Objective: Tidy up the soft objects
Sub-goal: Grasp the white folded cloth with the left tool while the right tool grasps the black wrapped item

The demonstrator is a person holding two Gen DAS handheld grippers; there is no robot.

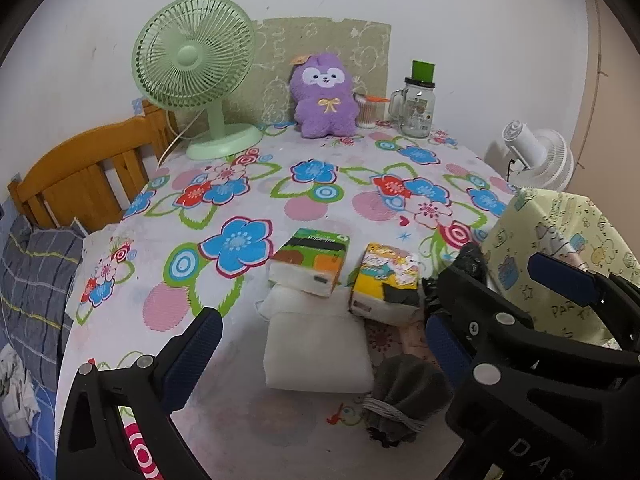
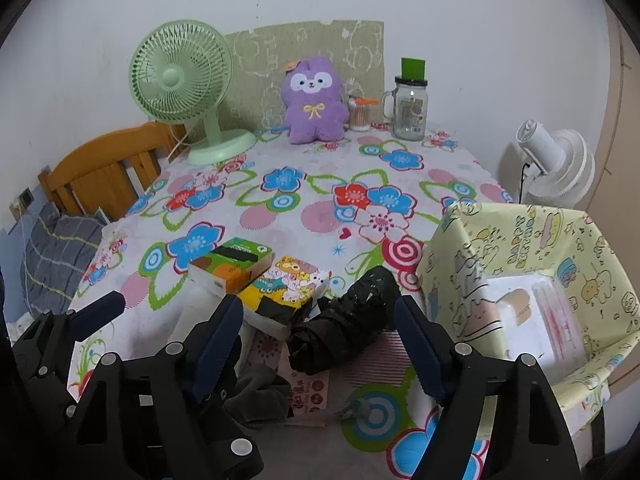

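A green tissue pack (image 1: 310, 260) (image 2: 232, 266) and a yellow cartoon tissue pack (image 1: 386, 282) (image 2: 290, 284) lie on a white pack (image 1: 316, 348) near the table's front. A black bundle (image 2: 348, 324) and a grey drawstring pouch (image 1: 404, 394) (image 2: 260, 394) lie beside them. A purple plush (image 1: 324, 94) (image 2: 314, 100) sits at the back. My left gripper (image 1: 324, 356) is open over the white pack. My right gripper (image 2: 320, 340) is open over the black bundle, and shows in the left wrist view (image 1: 500, 292). A yellow fabric bin (image 2: 520, 280) (image 1: 560, 264) stands right, with a clear pack inside.
A green desk fan (image 1: 200, 72) (image 2: 188, 84) stands back left. A glass jar (image 1: 416, 108) (image 2: 408, 110) and a cotton swab holder (image 1: 366, 110) stand back right. A white fan (image 2: 556, 168) is beyond the table's right edge, a wooden headboard (image 1: 80, 176) to the left.
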